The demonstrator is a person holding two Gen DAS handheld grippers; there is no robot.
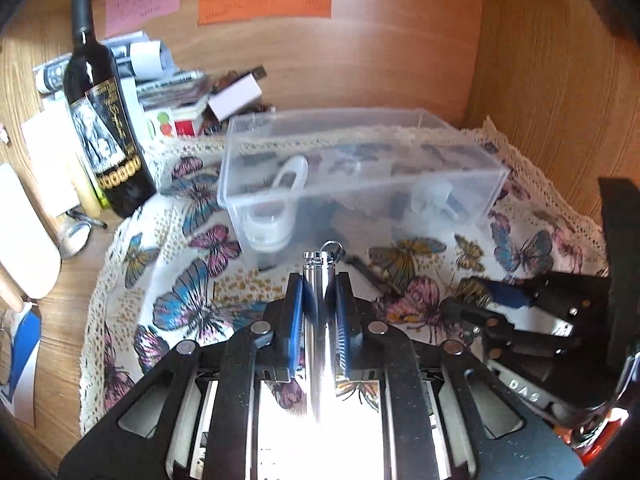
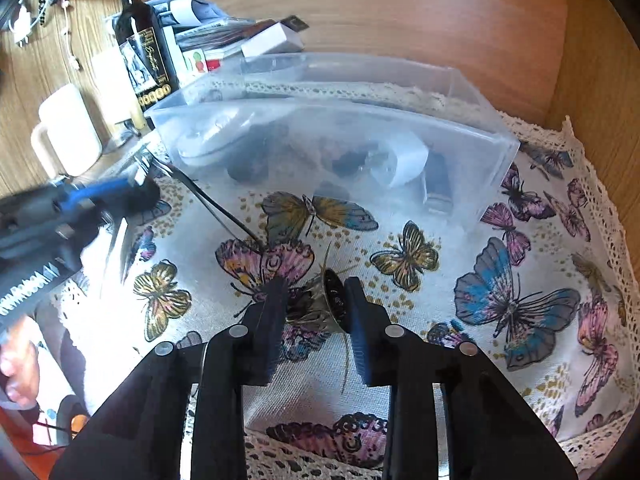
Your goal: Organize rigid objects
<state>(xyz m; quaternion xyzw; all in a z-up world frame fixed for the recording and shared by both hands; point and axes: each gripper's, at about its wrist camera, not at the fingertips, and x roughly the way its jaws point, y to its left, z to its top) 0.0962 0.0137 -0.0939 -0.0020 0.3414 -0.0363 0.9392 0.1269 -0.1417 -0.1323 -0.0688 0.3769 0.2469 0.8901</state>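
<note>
The left gripper (image 1: 320, 300) is clamped on a polished metal tube (image 1: 318, 320) just short of the clear plastic bin (image 1: 360, 168). The right gripper (image 2: 316, 300) pinches a small dark round piece (image 2: 334, 300) on the butterfly cloth (image 2: 440, 300). That slick tube could slide out before it clears the bin wall.

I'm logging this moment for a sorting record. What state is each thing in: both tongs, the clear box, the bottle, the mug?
Left tongs: shut on a shiny metal cylinder, lifted off the cloth.
Right tongs: shut on a small round metal piece lying on the butterfly cloth.
Clear plastic box: lidless, several items inside.
Wine bottle: upright, capped.
White mug: upright.
</note>
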